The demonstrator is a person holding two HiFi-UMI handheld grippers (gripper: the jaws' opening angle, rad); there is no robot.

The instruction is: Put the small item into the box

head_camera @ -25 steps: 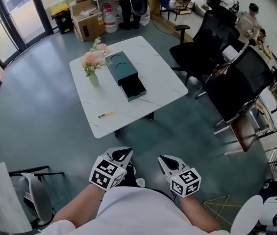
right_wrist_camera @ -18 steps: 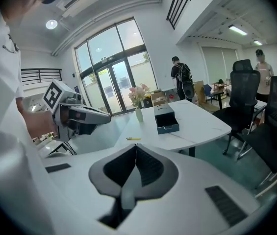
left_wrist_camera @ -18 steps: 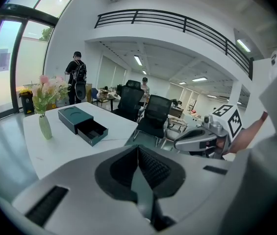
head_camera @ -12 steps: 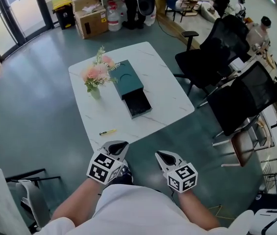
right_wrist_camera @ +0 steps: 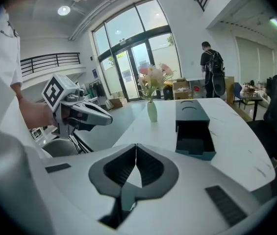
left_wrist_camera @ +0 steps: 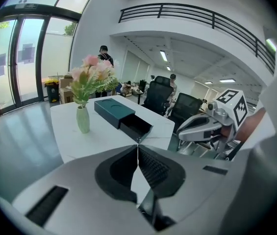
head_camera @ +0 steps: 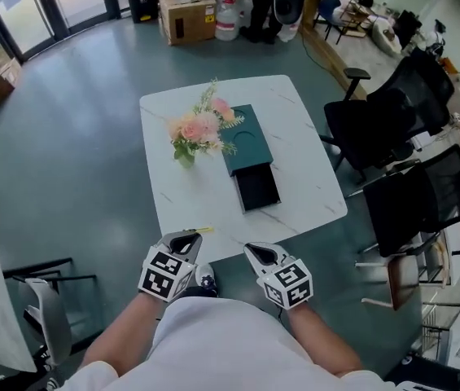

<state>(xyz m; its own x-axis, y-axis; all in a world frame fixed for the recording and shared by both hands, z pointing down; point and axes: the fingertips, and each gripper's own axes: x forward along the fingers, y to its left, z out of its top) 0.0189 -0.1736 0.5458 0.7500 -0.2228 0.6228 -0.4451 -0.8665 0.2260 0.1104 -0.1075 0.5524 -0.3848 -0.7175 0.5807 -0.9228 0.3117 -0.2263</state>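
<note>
At the near edge of the counter (head_camera: 311, 177), the left hand-held gripper (head_camera: 182, 241) and right hand-held gripper (head_camera: 256, 251) hung much closer than a second before: the person had walked up. Each was closed on nothing. The small yellow item (head_camera: 200, 230) lay just beyond the left one's tips, so picking it up looked within reach. The teal box (head_camera: 246, 141), its drawer (head_camera: 258, 187) pulled out, sat mid-counter beside the flower vase (head_camera: 186, 156); nothing blocked the way.

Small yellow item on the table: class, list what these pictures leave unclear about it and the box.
- Small yellow item: head view, too small to identify, partly behind the left tool.
- Same item: unseen in both gripper views, likely behind each tool's body.
- Box drawer: head view, inside too dark.
</note>
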